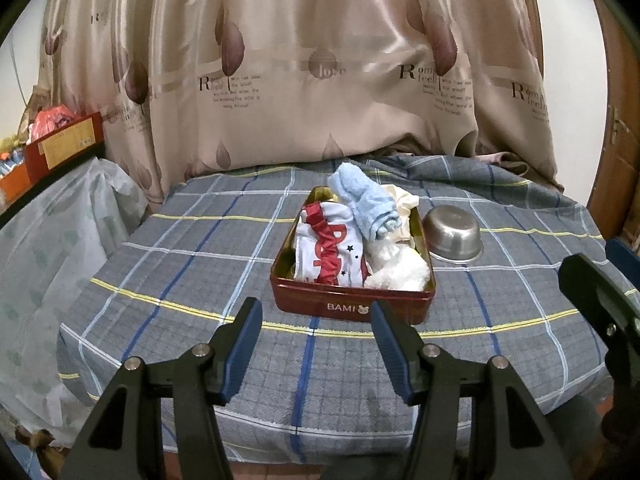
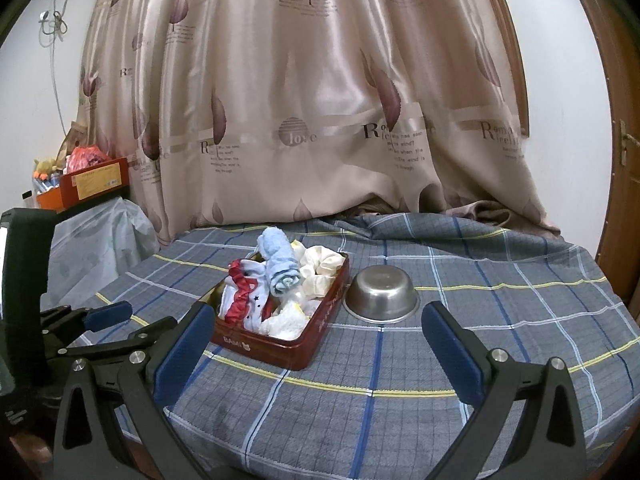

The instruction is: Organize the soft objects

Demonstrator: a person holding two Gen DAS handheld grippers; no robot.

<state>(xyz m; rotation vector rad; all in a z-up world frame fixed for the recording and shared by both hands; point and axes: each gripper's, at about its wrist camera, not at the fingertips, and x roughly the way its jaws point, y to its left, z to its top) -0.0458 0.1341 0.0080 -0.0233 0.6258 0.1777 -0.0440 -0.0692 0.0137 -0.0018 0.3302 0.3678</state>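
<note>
While hovering above the tabletop (image 1: 200, 272), kept both tools, left (image 1: 316, 322) and right (image 2: 316, 326), released and empty before the red tin (image 1: 352, 304).

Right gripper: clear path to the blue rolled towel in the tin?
Probably yes. The right gripper is open and empty, and the blue rolled towel lies on top of the pile in the red tin, with nothing between them.
</note>
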